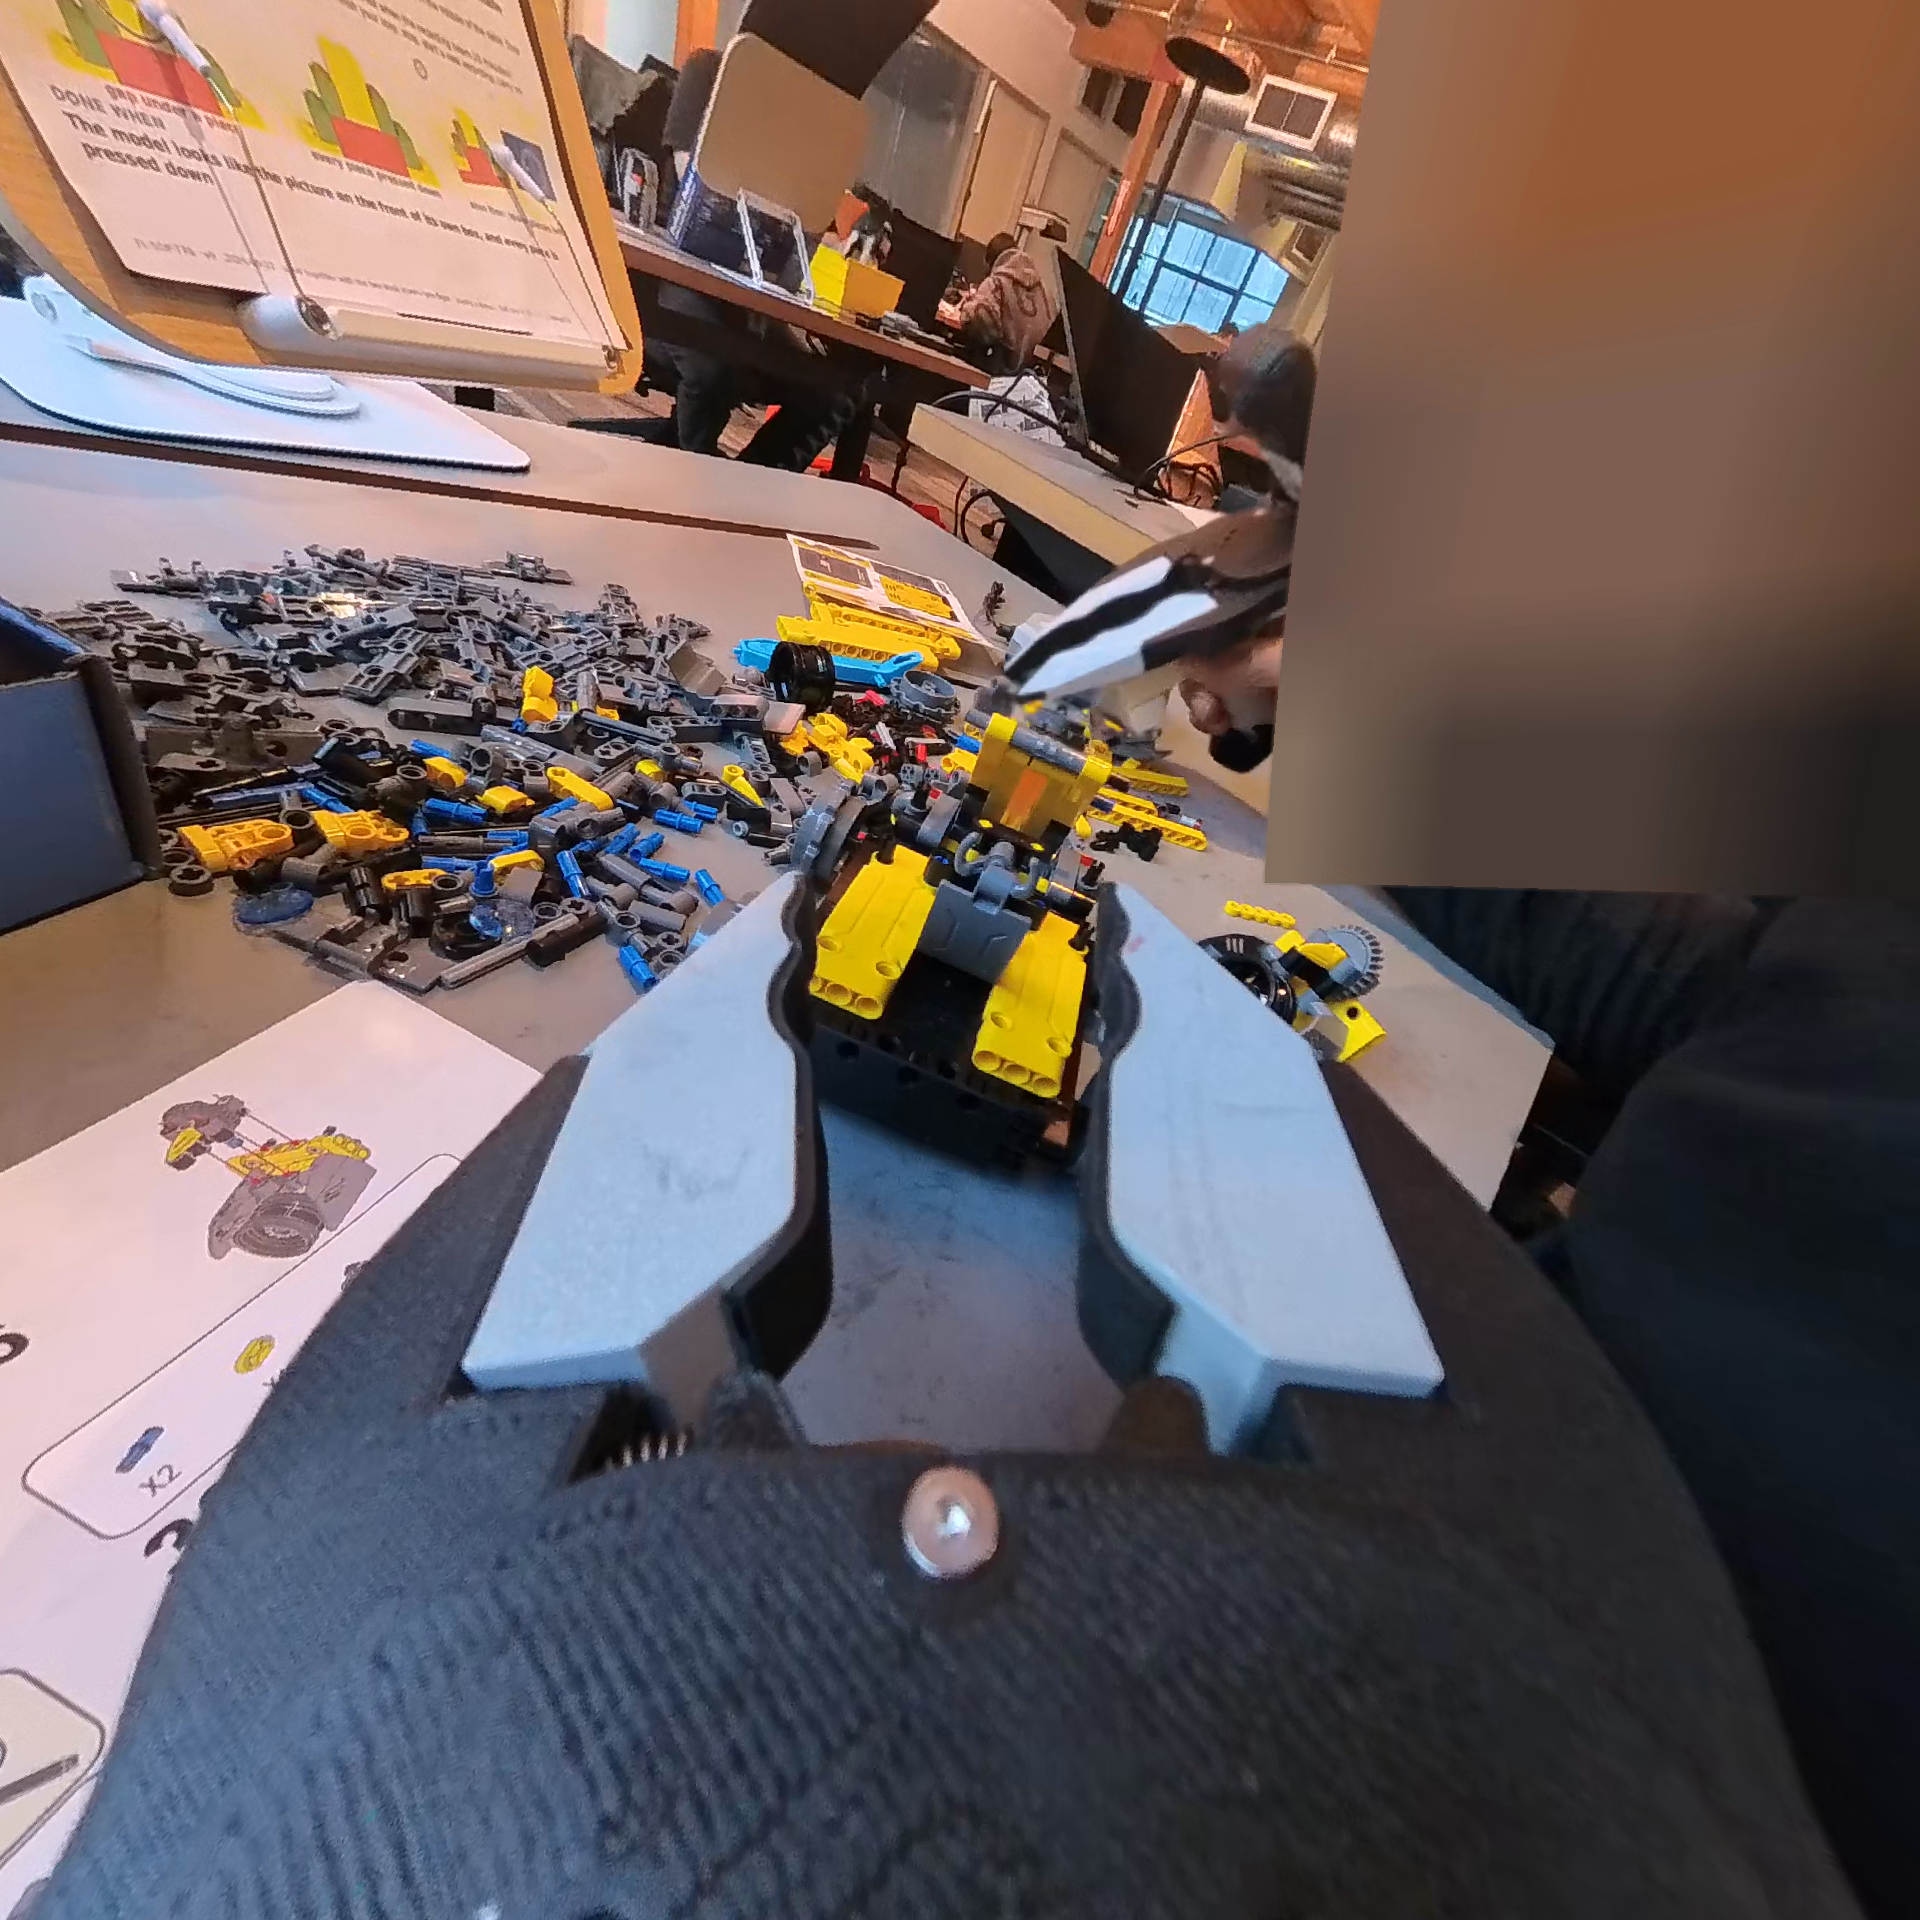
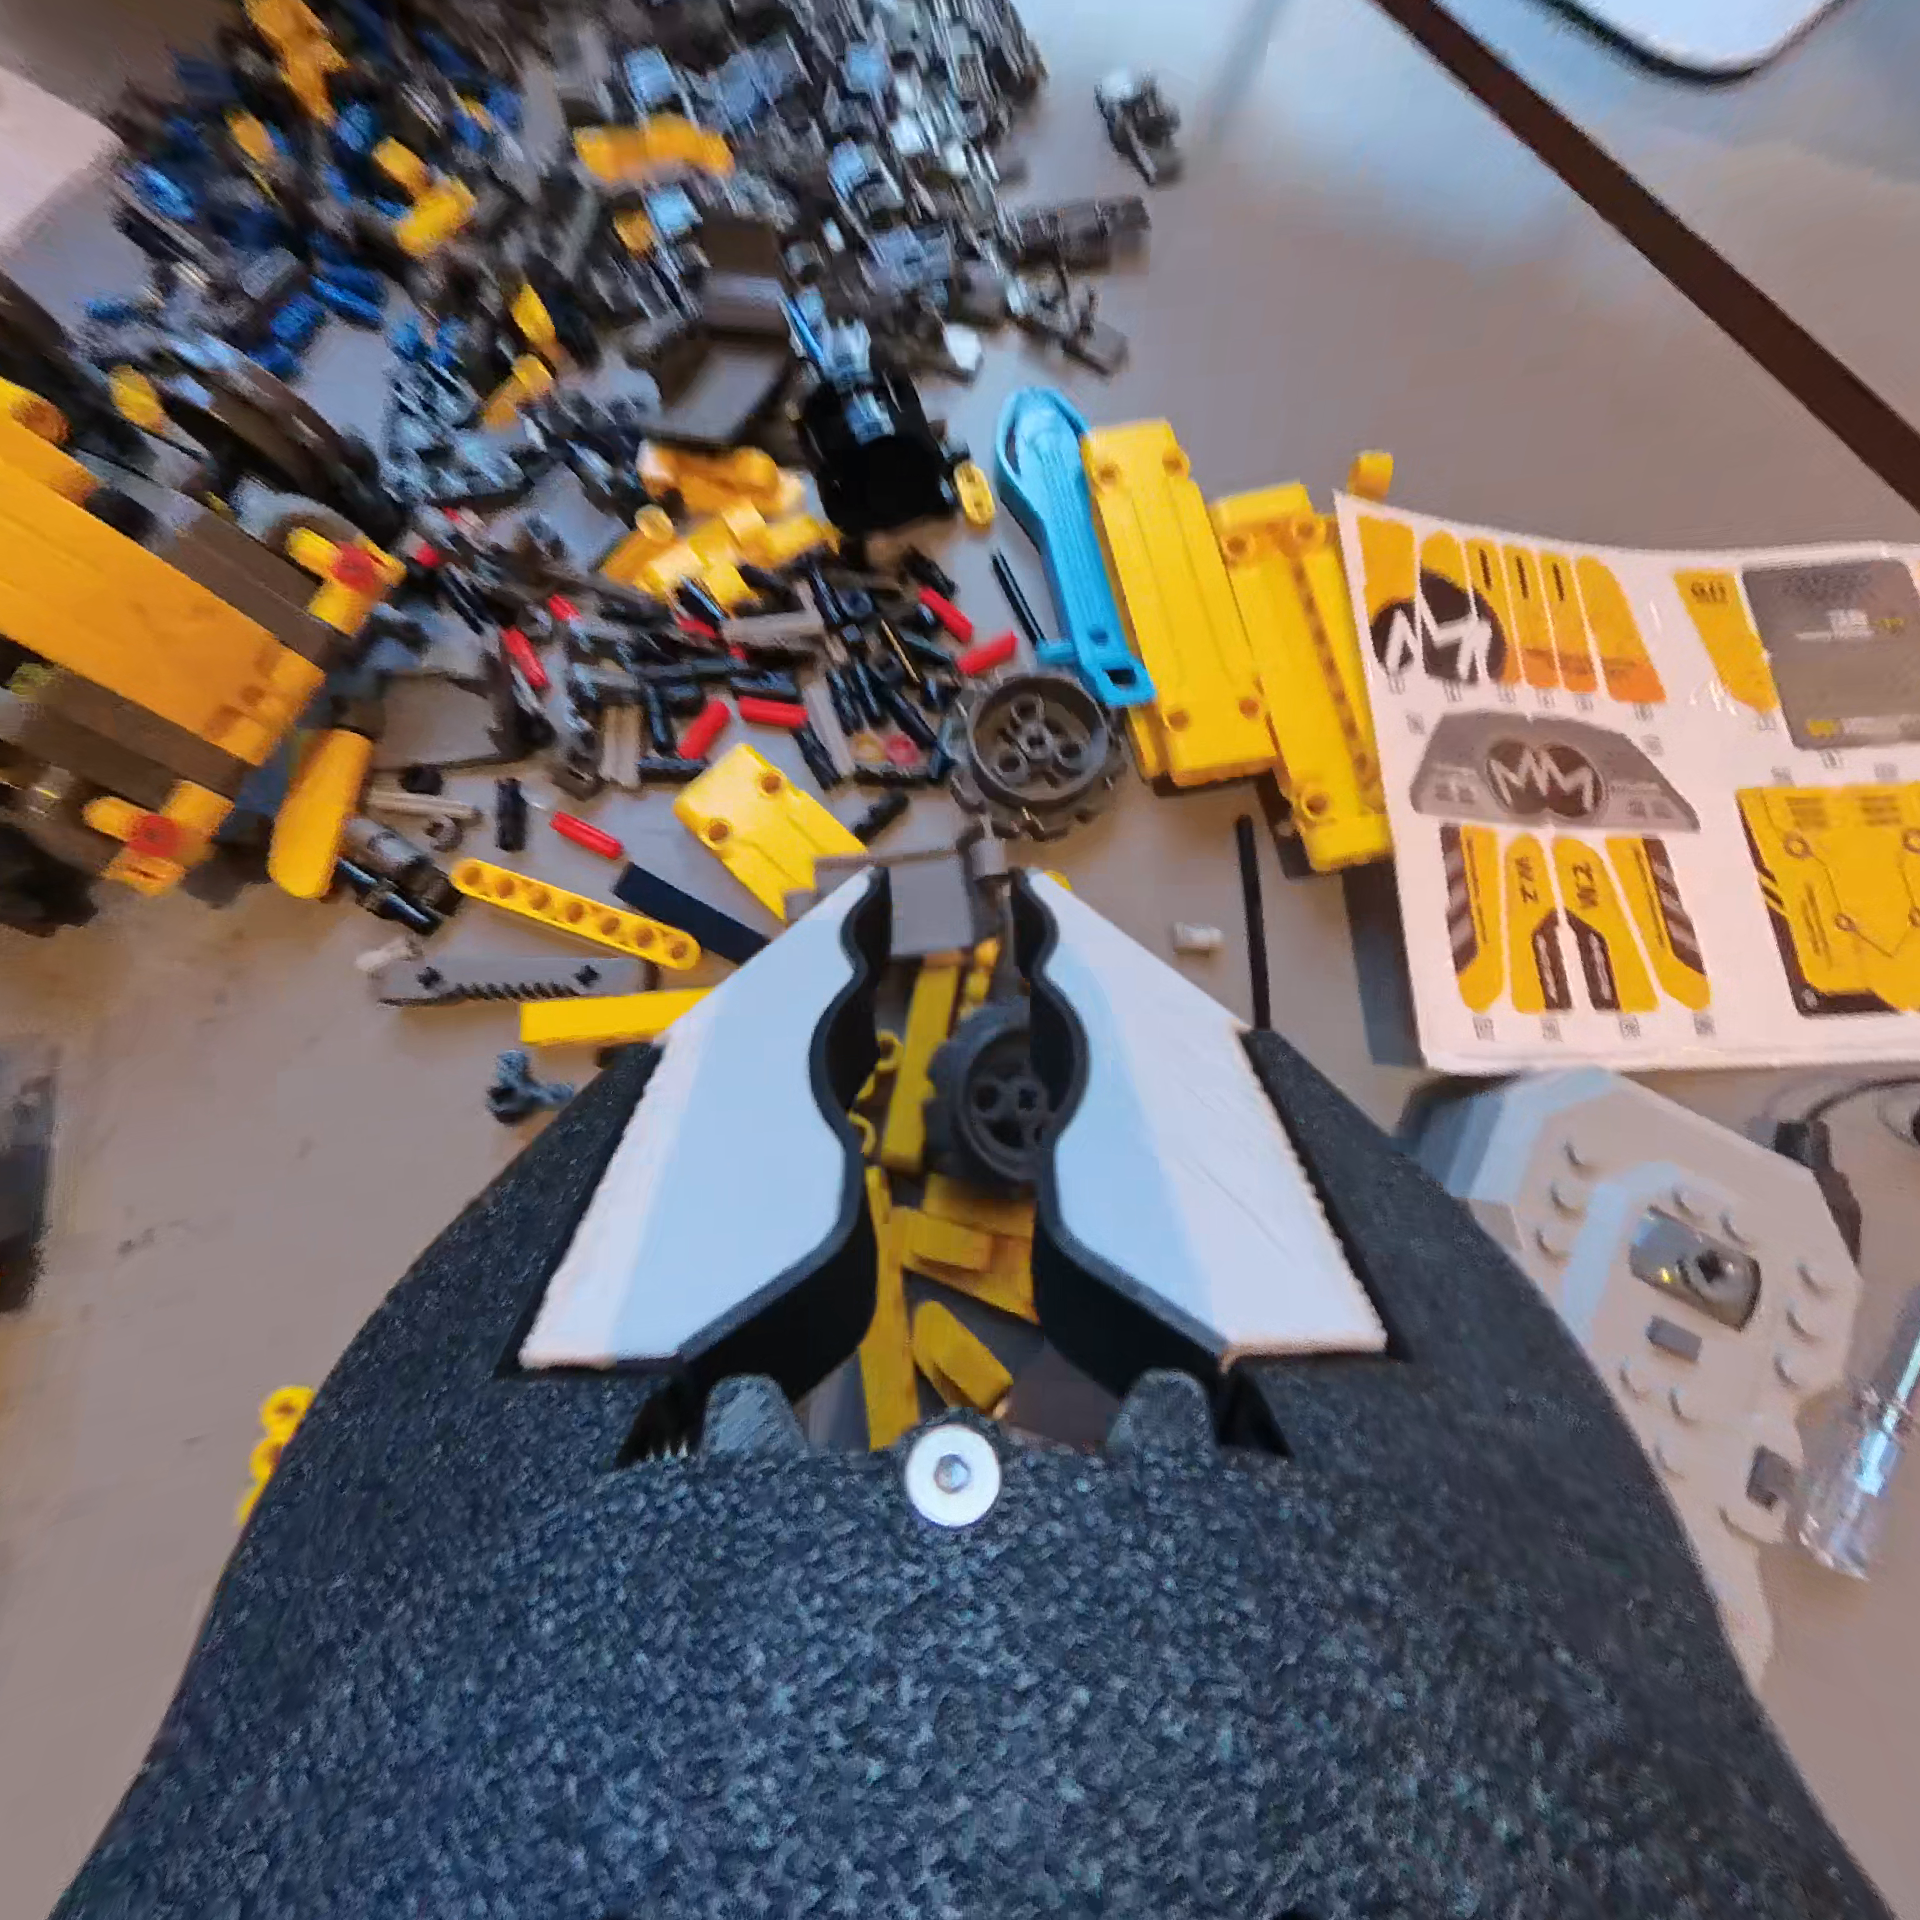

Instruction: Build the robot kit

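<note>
My left gripper (image 1: 951,935) is shut on a partly built yellow, black and grey brick model (image 1: 956,987) and holds it by its sides just above the grey table (image 1: 156,997). The model also shows at the left edge of the right wrist view (image 2: 156,644), blurred. My right gripper (image 2: 951,883) is shut on a small grey piece (image 2: 935,914) at its tips. In the left wrist view it (image 1: 1039,665) hovers just over the model's yellow top. A dark grey wheel hub (image 2: 1003,1091) shows between its fingers; I cannot tell whether it is held.
Several loose black, grey, blue, yellow and red pieces (image 1: 447,748) cover the table. A sticker sheet (image 2: 1621,769), yellow panels (image 2: 1174,613) and a blue lever tool (image 2: 1060,551) lie to the right. An instruction booklet (image 1: 208,1226), a dark box (image 1: 62,790) and a small wheel assembly (image 1: 1299,977) flank the model. One gripper's finger ends stand about 30 centimeters off the other's.
</note>
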Action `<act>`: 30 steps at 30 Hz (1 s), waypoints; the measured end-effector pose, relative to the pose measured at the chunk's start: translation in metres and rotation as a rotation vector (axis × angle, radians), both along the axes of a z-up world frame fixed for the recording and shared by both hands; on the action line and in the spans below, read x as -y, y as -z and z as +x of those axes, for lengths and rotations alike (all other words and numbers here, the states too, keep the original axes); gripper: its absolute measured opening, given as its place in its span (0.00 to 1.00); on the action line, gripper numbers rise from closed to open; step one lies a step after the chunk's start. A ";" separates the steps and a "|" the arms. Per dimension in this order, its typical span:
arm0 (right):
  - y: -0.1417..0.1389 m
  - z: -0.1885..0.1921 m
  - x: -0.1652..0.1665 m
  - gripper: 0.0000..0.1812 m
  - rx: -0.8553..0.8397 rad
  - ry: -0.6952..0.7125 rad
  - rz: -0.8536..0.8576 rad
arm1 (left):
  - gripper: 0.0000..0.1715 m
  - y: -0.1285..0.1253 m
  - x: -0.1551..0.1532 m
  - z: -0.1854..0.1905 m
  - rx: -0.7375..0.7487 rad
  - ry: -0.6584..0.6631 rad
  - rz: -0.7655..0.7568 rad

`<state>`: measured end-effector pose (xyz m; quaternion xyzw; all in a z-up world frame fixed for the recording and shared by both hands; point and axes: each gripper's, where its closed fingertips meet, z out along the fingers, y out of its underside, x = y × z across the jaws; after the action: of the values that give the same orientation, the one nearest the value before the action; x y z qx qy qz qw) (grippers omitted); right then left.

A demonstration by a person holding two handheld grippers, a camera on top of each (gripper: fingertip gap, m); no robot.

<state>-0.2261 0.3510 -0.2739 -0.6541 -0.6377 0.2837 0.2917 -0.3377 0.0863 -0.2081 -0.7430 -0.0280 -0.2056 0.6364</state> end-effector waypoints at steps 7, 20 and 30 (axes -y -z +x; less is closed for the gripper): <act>-0.030 -0.039 0.028 0.13 -0.066 -0.119 -0.030 | 0.29 -0.001 0.000 0.000 0.008 0.006 0.004; 0.009 -0.127 0.085 0.05 0.216 -0.494 0.127 | 0.29 -0.003 0.002 -0.001 0.033 0.015 0.021; 0.023 -0.119 0.090 0.04 0.281 -0.537 0.094 | 0.29 -0.005 0.003 -0.001 0.052 0.021 0.036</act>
<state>-0.3453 0.2613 -0.2966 -0.4807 -0.8343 0.2276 0.1454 -0.3391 0.0836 -0.2028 -0.7258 -0.0331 -0.2322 0.6466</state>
